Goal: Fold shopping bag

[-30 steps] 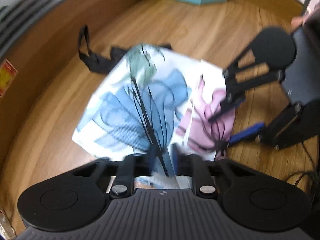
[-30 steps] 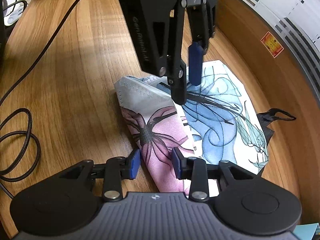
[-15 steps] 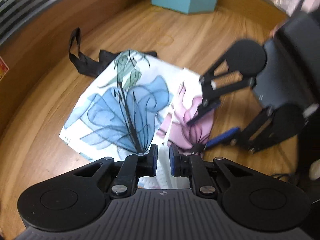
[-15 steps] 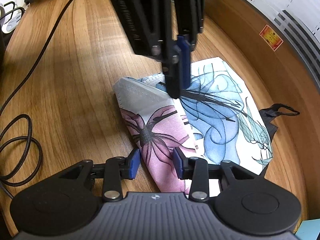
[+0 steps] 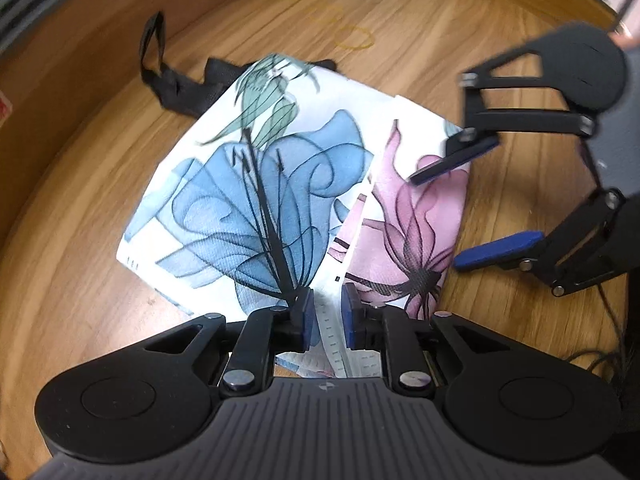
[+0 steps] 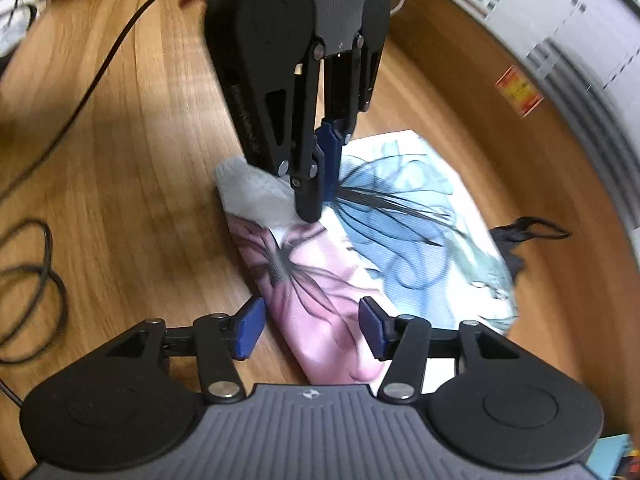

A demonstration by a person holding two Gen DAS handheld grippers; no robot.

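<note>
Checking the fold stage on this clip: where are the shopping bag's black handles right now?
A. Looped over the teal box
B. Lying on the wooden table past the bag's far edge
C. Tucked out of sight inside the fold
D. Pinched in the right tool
B: the black handles lie on the wooden table, sticking out beyond the floral shopping bag, away from both tools.

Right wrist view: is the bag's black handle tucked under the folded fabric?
No, the black handle sticks out past the far edge of the shopping bag onto the table.
</note>
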